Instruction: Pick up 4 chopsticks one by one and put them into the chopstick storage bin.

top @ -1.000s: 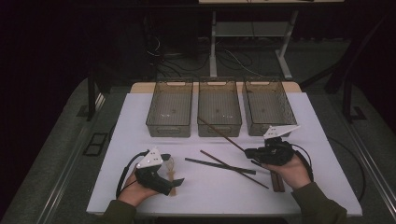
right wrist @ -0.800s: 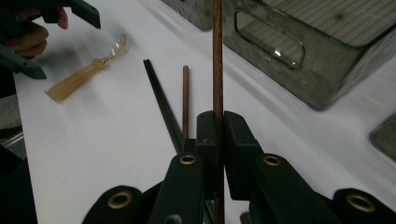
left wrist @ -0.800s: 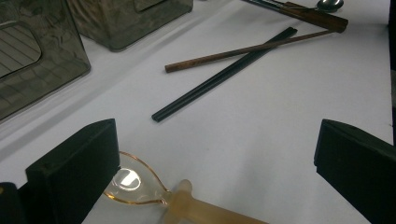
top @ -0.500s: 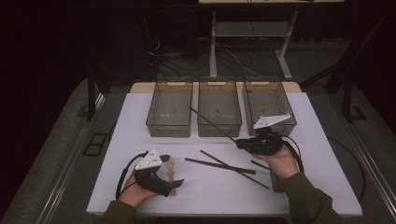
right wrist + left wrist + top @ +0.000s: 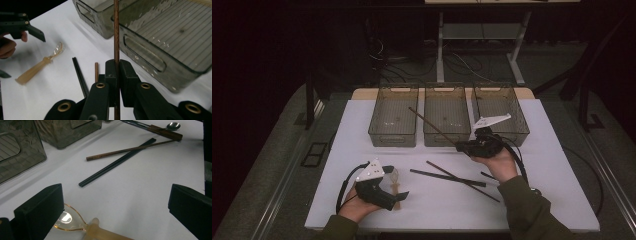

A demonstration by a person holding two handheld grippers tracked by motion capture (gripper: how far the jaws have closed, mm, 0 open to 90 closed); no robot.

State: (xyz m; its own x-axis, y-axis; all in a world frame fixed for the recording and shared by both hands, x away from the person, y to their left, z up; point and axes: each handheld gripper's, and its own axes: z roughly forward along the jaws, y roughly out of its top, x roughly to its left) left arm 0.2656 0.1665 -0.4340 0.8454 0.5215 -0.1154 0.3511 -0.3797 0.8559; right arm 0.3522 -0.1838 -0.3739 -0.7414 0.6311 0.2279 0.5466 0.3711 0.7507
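Right tongs (image 5: 115, 72): closed tight on a brown wooden chopstick (image 5: 432, 124), gripped near one end, so nearly all of its length sticks out past the jaws.
Where the stick is: lifted off the bench (image 5: 562, 165), slanting up and away over the middle bin (image 5: 447, 140), its far tip above the gap toward the left bin (image 5: 393, 139).
Left tongs (image 5: 113, 202): standing wide open and holding nothing, low over the bench beside a clear amber spoon (image 5: 75, 222).
Risk, swing: with so long a free end, I'd expect a small turn of the wrist to sweep the tip widely; it could knock a bin rim or land in the wrong bin.
Risk, slip: the hold is a narrow pinch on a thin round stick, so it may pivot or slide between the pads and drop short, onto the bench.
Risk, bounce: let go from high or at a slant, it could catch on a rim and hang half out.
Still lying loose: a black pair of chopsticks (image 5: 117, 162) and another brown stick (image 5: 130, 150) cross each other on the bench, and a metal spoon (image 5: 172, 125) lies farther off; a low return pass might scatter them.
Right bin (image 5: 502, 112): nearest the working hand, easy to bump with a sleeve.
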